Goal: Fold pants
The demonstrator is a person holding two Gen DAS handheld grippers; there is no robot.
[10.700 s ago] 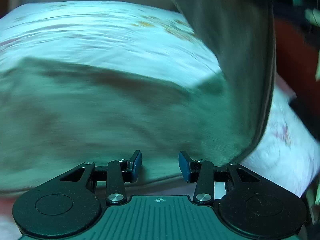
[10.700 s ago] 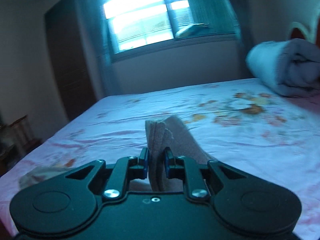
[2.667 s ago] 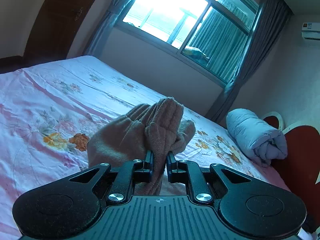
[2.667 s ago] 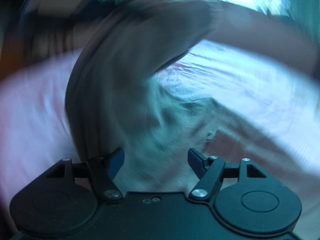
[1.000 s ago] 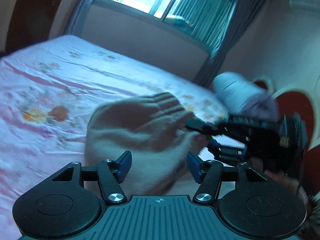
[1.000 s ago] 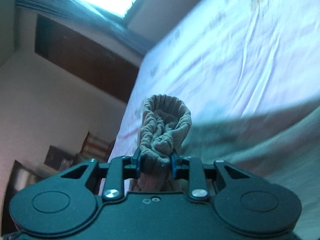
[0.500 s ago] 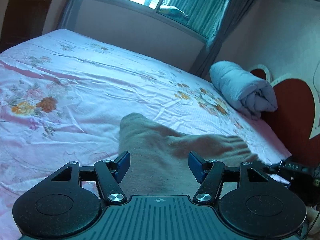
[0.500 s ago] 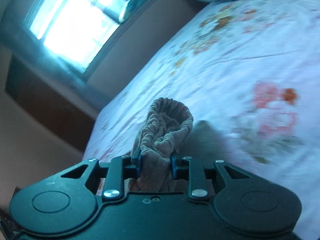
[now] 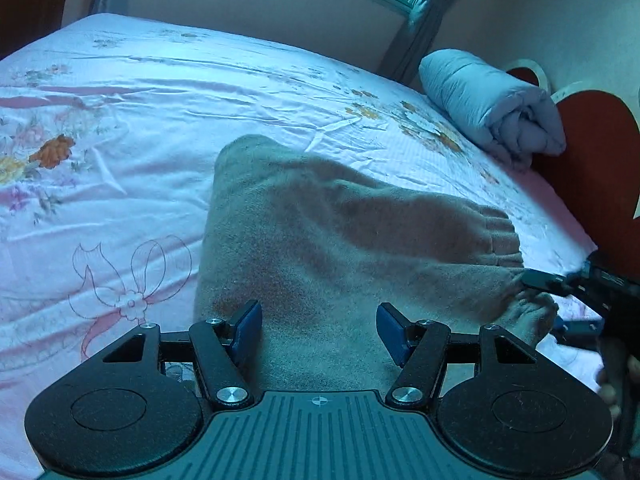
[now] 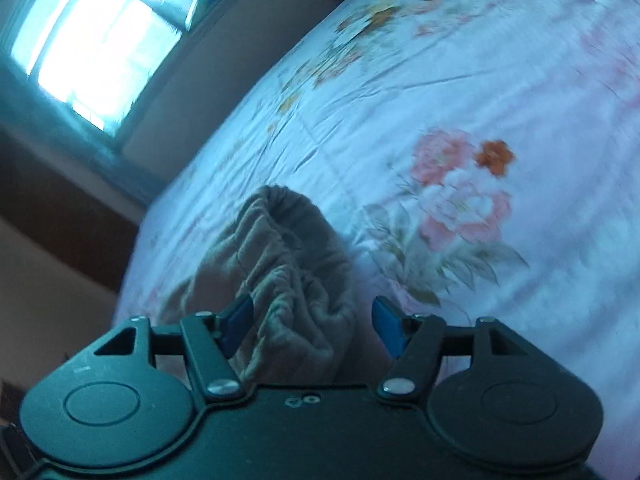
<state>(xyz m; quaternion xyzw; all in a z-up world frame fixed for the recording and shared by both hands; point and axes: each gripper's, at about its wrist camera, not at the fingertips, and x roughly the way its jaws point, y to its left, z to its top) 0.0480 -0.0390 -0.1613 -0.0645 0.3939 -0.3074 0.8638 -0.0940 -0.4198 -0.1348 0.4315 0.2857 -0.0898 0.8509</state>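
Note:
The brown fleece pants (image 9: 340, 240) lie folded on the floral bedsheet (image 9: 120, 120), with the gathered waistband at the right end. My left gripper (image 9: 319, 330) is open and empty just above the near edge of the pants. My right gripper (image 10: 312, 326) is open, its jaws spread either side of the bunched waistband (image 10: 280, 264). It also shows at the right edge of the left wrist view (image 9: 560, 292), at the waistband end.
A rolled light-blue quilt (image 9: 488, 104) lies at the head of the bed next to the red heart-shaped headboard (image 9: 592, 152). A window with curtains (image 10: 100, 32) is on the far wall. Dark wooden furniture (image 9: 24, 4) stands at the far left.
My right gripper has opened and let go of the waistband, which now rests on the bed. My left gripper has stayed open and dipped closer to the pants.

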